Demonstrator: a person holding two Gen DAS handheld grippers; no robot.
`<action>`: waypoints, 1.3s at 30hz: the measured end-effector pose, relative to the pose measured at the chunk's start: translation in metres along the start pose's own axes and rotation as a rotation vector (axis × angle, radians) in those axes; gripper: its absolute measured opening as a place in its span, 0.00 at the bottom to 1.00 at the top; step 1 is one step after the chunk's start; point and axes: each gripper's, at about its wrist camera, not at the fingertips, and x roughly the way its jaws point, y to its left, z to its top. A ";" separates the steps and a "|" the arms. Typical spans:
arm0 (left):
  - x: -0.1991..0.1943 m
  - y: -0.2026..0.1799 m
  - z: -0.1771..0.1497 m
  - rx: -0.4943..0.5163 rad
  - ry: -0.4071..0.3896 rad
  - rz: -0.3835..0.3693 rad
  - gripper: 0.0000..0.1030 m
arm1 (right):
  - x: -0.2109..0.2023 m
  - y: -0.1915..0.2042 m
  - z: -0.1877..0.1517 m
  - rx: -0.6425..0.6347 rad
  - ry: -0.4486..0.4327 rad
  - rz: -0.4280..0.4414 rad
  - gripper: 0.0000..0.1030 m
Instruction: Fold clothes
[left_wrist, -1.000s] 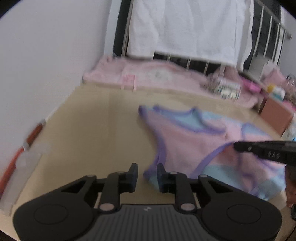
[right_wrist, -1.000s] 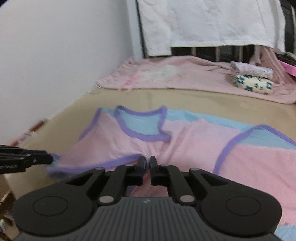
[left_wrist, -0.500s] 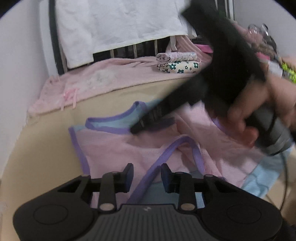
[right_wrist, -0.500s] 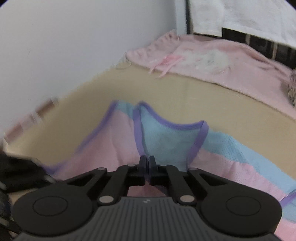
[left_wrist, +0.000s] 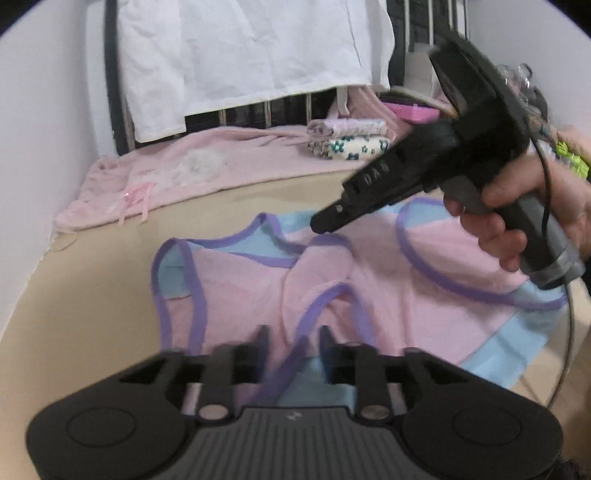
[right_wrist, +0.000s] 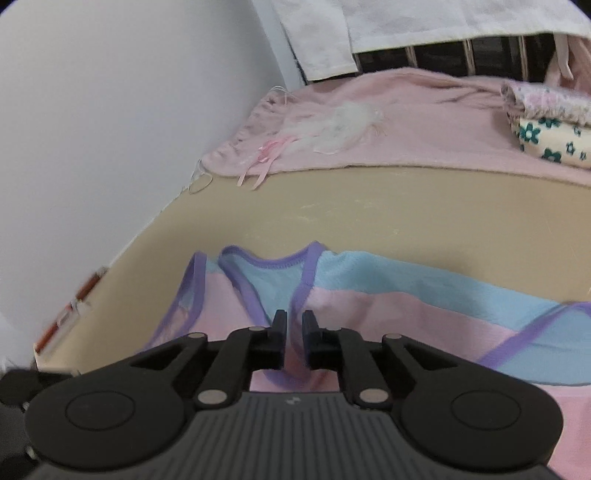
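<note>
Your left tool (left_wrist: 291, 343) gapes empty over the pink-and-blue purple-trimmed mesh vest (left_wrist: 332, 273); your right tool (right_wrist: 293, 328), slightly parted, holds nothing, poised to fold.

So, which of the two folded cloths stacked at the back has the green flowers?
The lower folded cloth, cream with green flowers; the upper folded cloth is pale purple-patterned.

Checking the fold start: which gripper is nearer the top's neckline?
Right. The right gripper sits at the top's neckline, its fingers just short of the purple trim. The left gripper is at an armhole loop, farther from it.
</note>
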 end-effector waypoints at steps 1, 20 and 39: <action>-0.004 -0.001 0.002 -0.053 -0.001 -0.061 0.42 | -0.005 -0.001 -0.002 -0.014 -0.008 0.000 0.15; 0.014 -0.051 0.010 -0.133 -0.060 0.000 0.01 | -0.006 -0.020 -0.006 0.060 -0.015 0.062 0.04; -0.024 -0.013 -0.004 -0.008 -0.030 0.112 0.55 | -0.011 0.030 -0.052 -0.103 -0.012 -0.150 0.02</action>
